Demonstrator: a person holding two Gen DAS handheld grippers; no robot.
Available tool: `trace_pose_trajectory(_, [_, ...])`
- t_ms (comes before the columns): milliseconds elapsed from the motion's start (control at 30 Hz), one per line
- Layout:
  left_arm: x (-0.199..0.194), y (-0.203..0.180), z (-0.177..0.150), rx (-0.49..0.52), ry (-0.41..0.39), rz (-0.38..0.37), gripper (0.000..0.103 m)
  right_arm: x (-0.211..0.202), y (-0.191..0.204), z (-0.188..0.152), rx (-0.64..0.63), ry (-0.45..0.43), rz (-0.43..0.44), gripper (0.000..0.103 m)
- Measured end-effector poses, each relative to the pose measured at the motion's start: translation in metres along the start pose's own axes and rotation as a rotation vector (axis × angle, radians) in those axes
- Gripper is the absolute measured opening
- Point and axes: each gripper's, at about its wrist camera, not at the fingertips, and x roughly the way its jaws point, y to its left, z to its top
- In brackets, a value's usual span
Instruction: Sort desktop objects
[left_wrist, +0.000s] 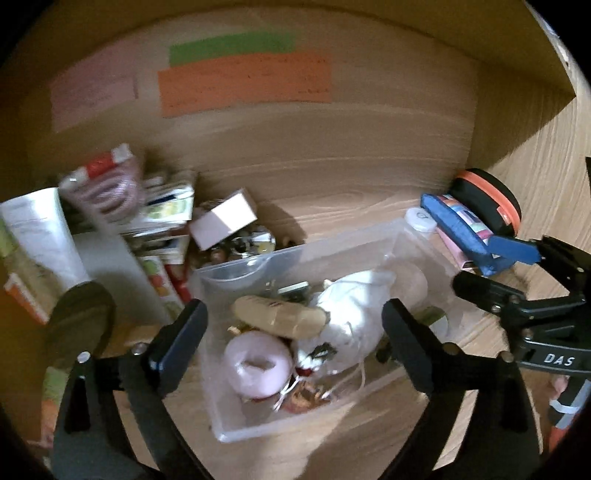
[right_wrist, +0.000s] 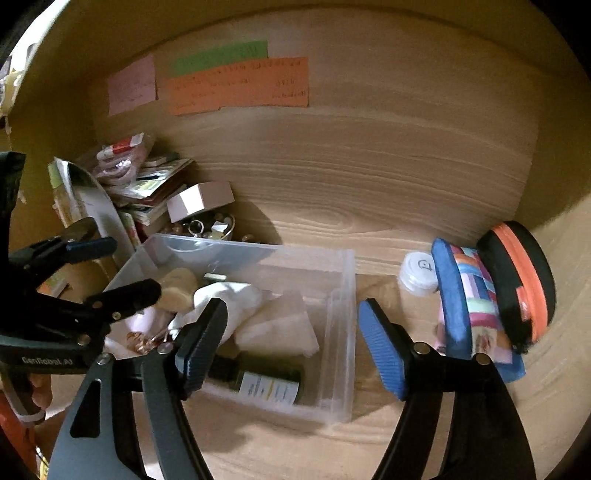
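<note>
Left gripper (left_wrist: 295, 321) and right gripper (right_wrist: 291, 343), fingers apparently spread.

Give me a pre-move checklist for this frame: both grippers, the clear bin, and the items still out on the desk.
1. Left gripper open and empty: ok, jaws spread above the clear bin.
2. Right gripper open and empty: ok.
3. Bin has room: ok, bare floor beside the dark bottle and white cloth.
4. Items left to sort: not ok, white jar, striped pouch and black-orange case sit outside.
5. Left pile stable: cannot tell.
</note>
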Motion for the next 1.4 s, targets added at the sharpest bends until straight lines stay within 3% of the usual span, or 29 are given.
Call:
trace_pose_trajectory(100, [-0.017,0.0,-0.007,-0.008,-0.025,0.043,0.1,-0.016,0.001,-0.007,0.012,-0.023,-0.014,0.083])
trace_pose_trajectory(200, [-0.034,-0.004,-0.015,-0.007,-0.06,0.077,0.101,-0.032,0.004,-0.014,0.014,-0.045,-0.022,0.083])
trace_pose_trajectory(400, [-0.067,-0.01,-0.034,-0.046,-0.115,0.04,0.102,-0.058,0.011,-0.032,0.027,-0.081,-0.018,0.086])
trace_pose_trajectory(500, [-0.076,-0.017,-0.041,-0.042,-0.142,0.066,0.102,-0.069,0.015,-0.044,0.039,-0.091,-0.016,0.087])
trace_pose_trajectory(667, [-0.083,-0.026,-0.06,-0.065,-0.125,0.133,0.103,-0.084,0.022,-0.057,0.03,-0.11,-0.037,0.087])
trace_pose_trajectory(800, [-0.076,-0.024,-0.075,-0.125,-0.089,0.105,0.103,-0.098,0.021,-0.063,0.037,-0.133,-0.028,0.089])
trace_pose_trajectory(933, [-0.067,-0.031,-0.08,-0.099,-0.052,0.097,0.103,-0.109,0.02,-0.068,0.036,-0.156,-0.049,0.098])
trace_pose_trajectory(1100, [-0.069,-0.037,-0.08,-0.097,-0.062,0.067,0.103,-0.111,0.02,-0.07,0.034,-0.168,-0.074,0.099])
trace_pose_trajectory(1400, [-0.068,-0.042,-0.078,-0.073,-0.063,0.062,0.103,-0.096,0.018,-0.076,0.063,-0.13,-0.036,0.101])
